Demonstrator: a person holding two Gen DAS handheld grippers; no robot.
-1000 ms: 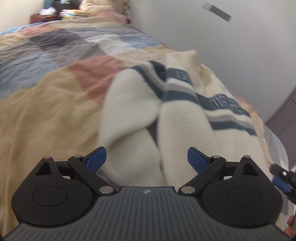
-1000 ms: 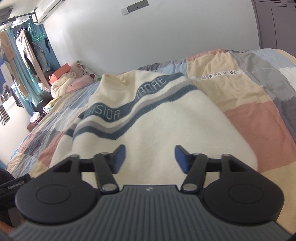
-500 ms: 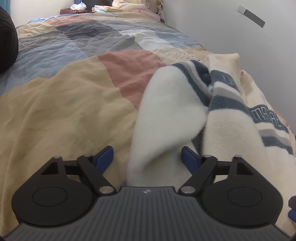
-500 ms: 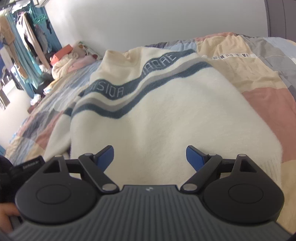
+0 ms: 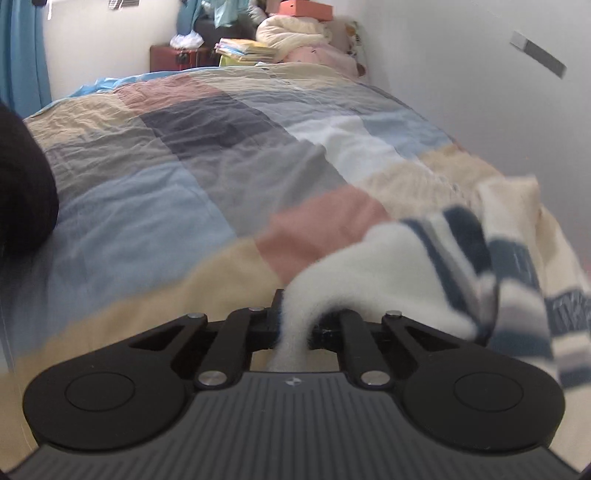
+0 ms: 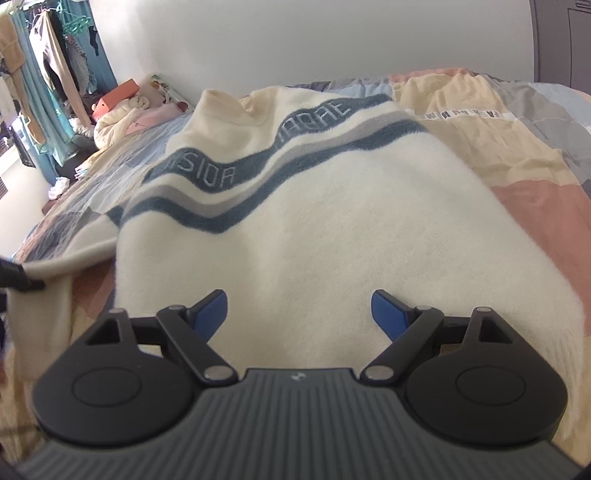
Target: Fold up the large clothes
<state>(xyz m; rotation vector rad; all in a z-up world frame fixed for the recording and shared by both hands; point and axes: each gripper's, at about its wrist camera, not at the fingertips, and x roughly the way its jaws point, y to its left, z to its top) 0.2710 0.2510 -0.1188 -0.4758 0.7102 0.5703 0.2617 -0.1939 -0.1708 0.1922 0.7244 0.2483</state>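
Observation:
A cream sweater (image 6: 332, 229) with navy and grey stripes and lettering lies spread on the patchwork bed. My left gripper (image 5: 295, 326) is shut on the sweater's sleeve (image 5: 369, 266), which rises from the jaws and drapes to the right toward the striped body. In the right wrist view the sleeve (image 6: 66, 266) stretches to the far left edge, where the left gripper holds it. My right gripper (image 6: 299, 310) is open and empty, just above the sweater's lower body near the hem.
The patchwork quilt (image 5: 184, 166) covers the bed. A white wall (image 5: 480, 92) runs along the bed's far side. Piled bedding and boxes (image 5: 295, 33) sit at the bed's end. A dark rounded object (image 5: 22, 192) is at the left edge.
My left gripper has shut on the sleeve and pulled it left, away from the body. My right gripper has opened wider and stays over the lower body.

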